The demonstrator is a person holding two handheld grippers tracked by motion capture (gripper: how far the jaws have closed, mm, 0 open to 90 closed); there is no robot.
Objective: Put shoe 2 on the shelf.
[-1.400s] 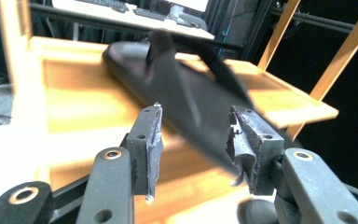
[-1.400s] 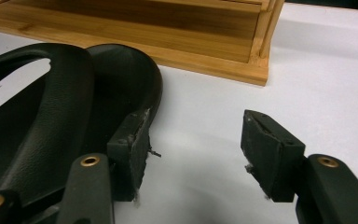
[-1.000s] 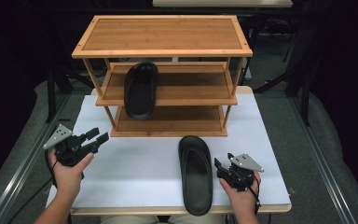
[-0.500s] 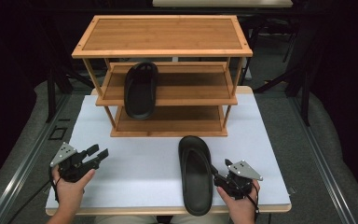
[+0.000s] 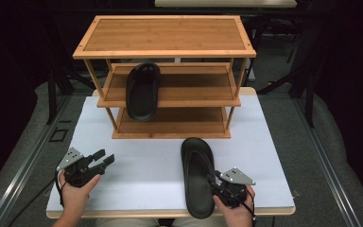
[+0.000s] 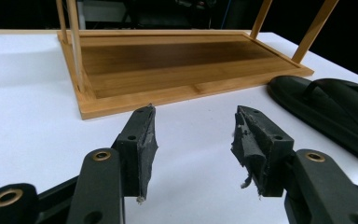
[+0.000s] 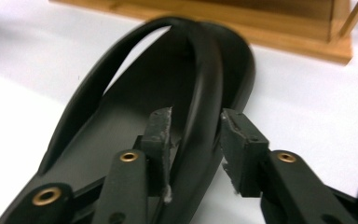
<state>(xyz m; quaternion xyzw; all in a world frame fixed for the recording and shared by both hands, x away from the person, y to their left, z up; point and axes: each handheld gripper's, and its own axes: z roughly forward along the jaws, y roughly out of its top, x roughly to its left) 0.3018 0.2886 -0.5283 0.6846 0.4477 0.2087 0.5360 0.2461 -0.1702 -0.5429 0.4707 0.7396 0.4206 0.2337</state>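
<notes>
A black sandal (image 5: 196,175) lies on the white table, toe toward the wooden rack (image 5: 165,35). My right gripper (image 5: 213,183) sits at its right side near the heel. In the right gripper view the sandal's strap (image 7: 200,93) runs between the jaws of my right gripper (image 7: 196,135). The jaws have just been closing on it, and a sliver of gap still shows at the left pad (image 7: 161,135). My left gripper (image 5: 104,157) is open at the front left, low over the table, with nothing between the jaws (image 6: 193,135). A second black sandal (image 5: 142,92) lies on the rack's middle shelf.
The three-shelf rack stands at the table's far middle; its bottom shelf (image 6: 177,65) is bare. The sandal on the table (image 6: 326,107) lies to the right of my left gripper. White tabletop (image 5: 142,175) lies between the two hands. The front table edge is close to both hands.
The left gripper has sunk toward the table at the front left. The right gripper has slid left onto the sandal's side, and its jaws have narrowed around the strap.
</notes>
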